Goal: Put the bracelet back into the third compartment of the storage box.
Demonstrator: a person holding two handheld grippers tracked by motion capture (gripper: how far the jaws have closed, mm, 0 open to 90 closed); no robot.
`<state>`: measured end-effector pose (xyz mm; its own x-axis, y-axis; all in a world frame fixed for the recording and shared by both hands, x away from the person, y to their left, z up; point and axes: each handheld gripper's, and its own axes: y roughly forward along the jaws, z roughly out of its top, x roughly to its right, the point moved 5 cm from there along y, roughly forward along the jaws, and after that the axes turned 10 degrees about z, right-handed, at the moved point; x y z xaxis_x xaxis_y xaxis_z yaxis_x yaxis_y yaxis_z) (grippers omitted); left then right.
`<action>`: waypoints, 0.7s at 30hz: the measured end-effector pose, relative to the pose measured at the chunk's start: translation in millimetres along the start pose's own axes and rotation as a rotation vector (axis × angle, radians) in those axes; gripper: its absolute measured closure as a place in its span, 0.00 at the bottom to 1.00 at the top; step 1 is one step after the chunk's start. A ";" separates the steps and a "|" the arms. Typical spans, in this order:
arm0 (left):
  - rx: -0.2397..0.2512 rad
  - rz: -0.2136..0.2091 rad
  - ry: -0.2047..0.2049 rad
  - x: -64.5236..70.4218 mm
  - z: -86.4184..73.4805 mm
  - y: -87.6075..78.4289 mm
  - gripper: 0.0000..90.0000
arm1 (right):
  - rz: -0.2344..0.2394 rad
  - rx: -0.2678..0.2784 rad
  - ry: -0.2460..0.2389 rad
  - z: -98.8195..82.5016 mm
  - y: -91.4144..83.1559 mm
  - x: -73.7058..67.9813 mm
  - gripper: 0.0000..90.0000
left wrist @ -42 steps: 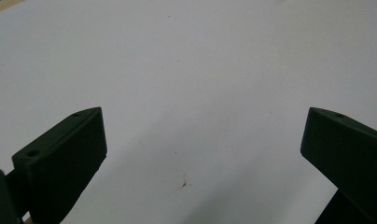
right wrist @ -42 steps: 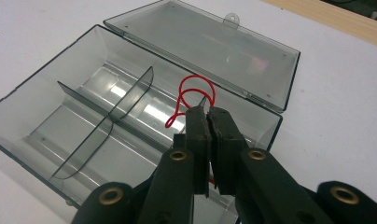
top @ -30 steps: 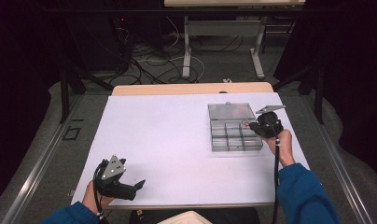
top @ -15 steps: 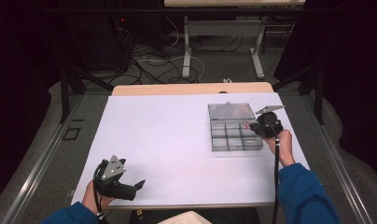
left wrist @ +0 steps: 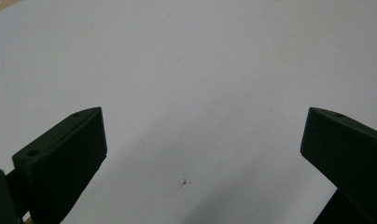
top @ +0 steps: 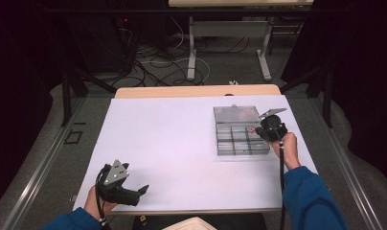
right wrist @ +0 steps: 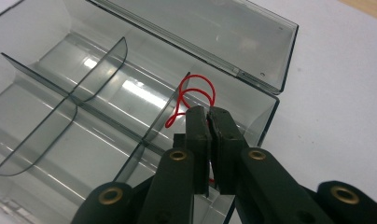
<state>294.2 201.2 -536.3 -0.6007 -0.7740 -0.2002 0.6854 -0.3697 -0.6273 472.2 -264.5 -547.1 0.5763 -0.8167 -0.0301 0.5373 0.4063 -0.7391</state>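
A clear plastic compartment box (top: 219,143) lies open at the right of the white table, its lid (top: 237,114) folded back on the far side. My right gripper (top: 257,130) hangs over the box's far right compartment. In the right gripper view that gripper (right wrist: 209,112) is shut on a thin looped red wire (right wrist: 194,92), which dangles beside a divider (right wrist: 163,116) inside the box (right wrist: 37,74). My left gripper (top: 142,190) rests at the near left edge of the table. In the left gripper view it (left wrist: 204,114) stands open over bare white surface, nothing between its fingers.
The white table top (top: 172,139) spreads between the two hands. A wooden strip (top: 196,91) runs along its far edge. Beyond it are table legs and cables (top: 148,62) on the floor.
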 end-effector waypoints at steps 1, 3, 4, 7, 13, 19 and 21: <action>0.002 -0.004 -0.004 -0.1 0.5 -0.4 0.00 | -0.005 -0.004 -0.003 -0.3 0.8 1.0 0.97; 0.005 -0.011 -0.009 -0.4 0.9 -0.4 0.00 | -0.007 -0.008 -0.005 0.0 2.3 2.3 0.97; 0.006 -0.008 -0.014 -0.4 0.8 0.3 0.00 | -0.014 -0.010 -0.003 -0.2 3.5 2.7 0.97; 0.008 -0.007 -0.013 -1.3 0.0 -1.2 0.00 | -0.021 -0.027 0.006 -1.8 7.1 4.2 0.97; 0.002 -0.013 -0.011 -1.2 0.2 -0.5 0.00 | -0.030 -0.046 0.007 -2.2 11.6 5.4 0.96; 0.001 -0.011 -0.005 -0.5 0.1 -0.5 0.00 | -0.049 -0.049 0.017 -2.3 15.3 5.8 0.84; 0.008 -0.010 -0.005 -0.7 0.4 -0.5 0.00 | -0.047 -0.035 0.003 -1.2 12.5 6.1 0.82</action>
<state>294.4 201.7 -535.5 -0.6058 -0.7726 -0.1900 0.6826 -0.3821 -0.6229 481.6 -264.9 -557.4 0.5490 -0.8358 0.0028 0.5420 0.3534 -0.7625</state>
